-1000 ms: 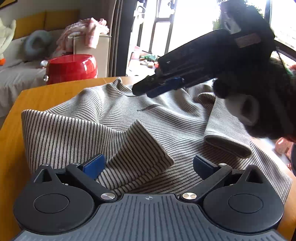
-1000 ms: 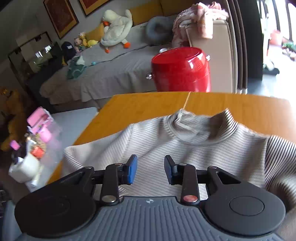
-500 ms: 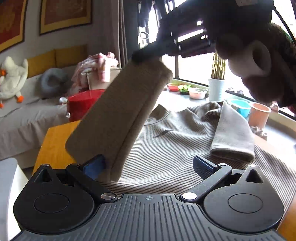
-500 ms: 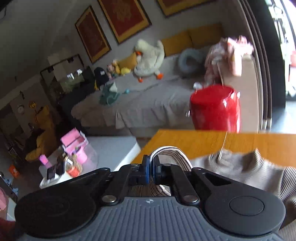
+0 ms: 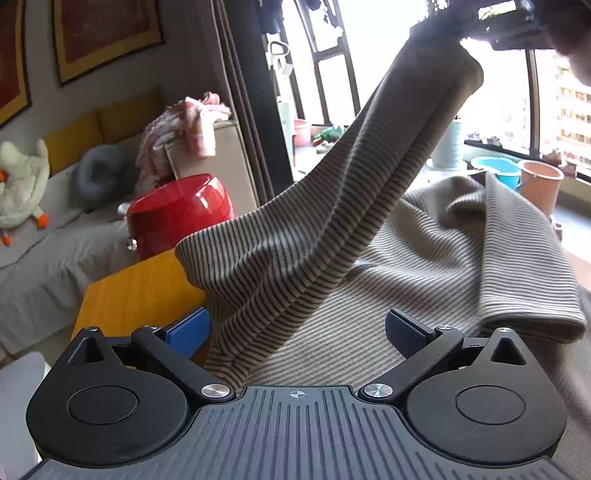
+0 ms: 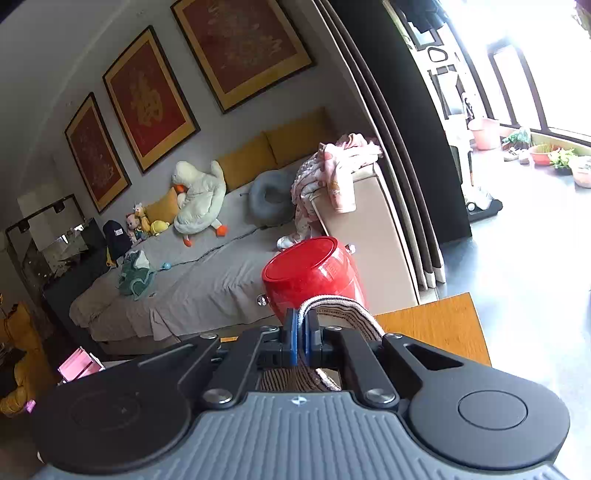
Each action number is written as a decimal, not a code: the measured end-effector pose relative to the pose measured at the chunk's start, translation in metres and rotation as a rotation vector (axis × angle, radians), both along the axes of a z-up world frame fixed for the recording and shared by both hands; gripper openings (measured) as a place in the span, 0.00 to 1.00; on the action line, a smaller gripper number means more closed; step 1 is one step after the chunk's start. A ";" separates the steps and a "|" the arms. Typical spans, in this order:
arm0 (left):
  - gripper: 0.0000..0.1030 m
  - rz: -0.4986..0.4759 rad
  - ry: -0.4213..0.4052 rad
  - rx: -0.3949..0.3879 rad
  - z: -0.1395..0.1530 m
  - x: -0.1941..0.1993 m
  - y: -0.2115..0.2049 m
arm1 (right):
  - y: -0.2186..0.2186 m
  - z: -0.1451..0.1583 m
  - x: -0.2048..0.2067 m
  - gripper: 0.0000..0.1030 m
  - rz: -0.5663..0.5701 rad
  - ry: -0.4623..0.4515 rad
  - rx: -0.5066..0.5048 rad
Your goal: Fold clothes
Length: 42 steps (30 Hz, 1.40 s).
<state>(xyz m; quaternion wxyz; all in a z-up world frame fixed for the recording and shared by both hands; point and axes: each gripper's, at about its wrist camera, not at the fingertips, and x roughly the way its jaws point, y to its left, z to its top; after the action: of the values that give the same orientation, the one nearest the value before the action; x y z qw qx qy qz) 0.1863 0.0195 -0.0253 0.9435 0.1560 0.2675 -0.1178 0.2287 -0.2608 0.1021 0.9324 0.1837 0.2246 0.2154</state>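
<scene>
1. The right gripper [image 6: 300, 334] has its jaws clamped on the cuff of a striped sleeve [image 5: 332, 229]; its own camera shows the ribbed edge pinched between the blue pads, with more of the knit bunched just behind them.
2. The left gripper [image 5: 295, 332] has its jaws wide apart, holding nothing; it hangs low at the near edge of the sweater [image 5: 424, 258], and the base of the raised sleeve passes just beside its left pad.
3. Seen from the left wrist, the right gripper [image 5: 509, 22] is high at the far right against a bright window; the sleeve rises to it from the near left as a taut, doubled band.
4. The beige, dark-striped sweater lies spread on a yellow wooden bench [image 5: 136, 295]; its other sleeve [image 5: 517, 266] is laid across the body on the right, cuff towards the near side.
5. Beyond the bench's far left edge stands a red glossy drum-shaped stool [image 5: 177, 218]; a grey sofa with a white toy goose lies further off.
6. Judged risks: the hold is on the thin cuff edge only, so a sharp pull could slip it free; lifting higher could drag the body along the bench and undo the laid sleeve; the open left jaws could snag the sleeve's base if they shut there.
</scene>
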 end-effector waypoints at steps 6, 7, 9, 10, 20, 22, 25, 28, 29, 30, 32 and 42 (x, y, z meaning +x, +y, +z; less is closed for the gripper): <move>1.00 0.248 -0.074 0.006 0.003 0.033 0.038 | 0.010 0.022 -0.001 0.03 0.031 -0.101 -0.011; 1.00 0.305 -0.087 -0.021 0.007 0.035 0.051 | 0.012 0.023 0.001 0.03 0.040 -0.102 -0.013; 1.00 0.372 -0.089 -0.048 0.013 0.034 0.073 | 0.021 0.019 0.008 0.03 0.059 -0.090 -0.025; 1.00 0.390 -0.084 -0.047 0.015 0.032 0.082 | 0.025 0.014 0.012 0.03 0.066 -0.077 -0.029; 1.00 0.215 -0.011 -0.107 0.027 -0.009 0.106 | 0.040 -0.083 0.047 0.03 0.011 0.151 -0.172; 1.00 0.144 -0.013 -0.153 0.033 -0.017 0.101 | 0.035 -0.098 0.047 0.03 -0.005 0.186 -0.195; 1.00 0.046 -0.037 -0.223 0.043 -0.023 0.087 | 0.029 -0.121 0.047 0.03 -0.030 0.239 -0.229; 1.00 -0.045 -0.017 -0.295 0.044 -0.014 0.067 | 0.027 -0.132 0.049 0.04 -0.038 0.253 -0.271; 1.00 -0.065 -0.003 -0.306 0.039 -0.008 0.060 | 0.029 -0.132 0.048 0.04 -0.034 0.248 -0.290; 1.00 -0.070 0.025 -0.317 0.033 -0.001 0.054 | 0.030 -0.132 0.048 0.04 -0.031 0.242 -0.309; 1.00 -0.061 0.104 -0.349 0.015 0.016 0.046 | 0.034 -0.132 0.046 0.04 -0.027 0.231 -0.359; 1.00 -0.009 0.174 -0.242 -0.022 0.026 0.031 | 0.042 -0.100 -0.027 0.37 0.125 0.110 -0.562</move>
<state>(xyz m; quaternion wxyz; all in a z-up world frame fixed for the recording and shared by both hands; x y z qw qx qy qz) 0.2125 0.0503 -0.0475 0.9282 0.0316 0.3313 -0.1666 0.2017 -0.2184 0.0018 0.9182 -0.0847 0.3364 0.1913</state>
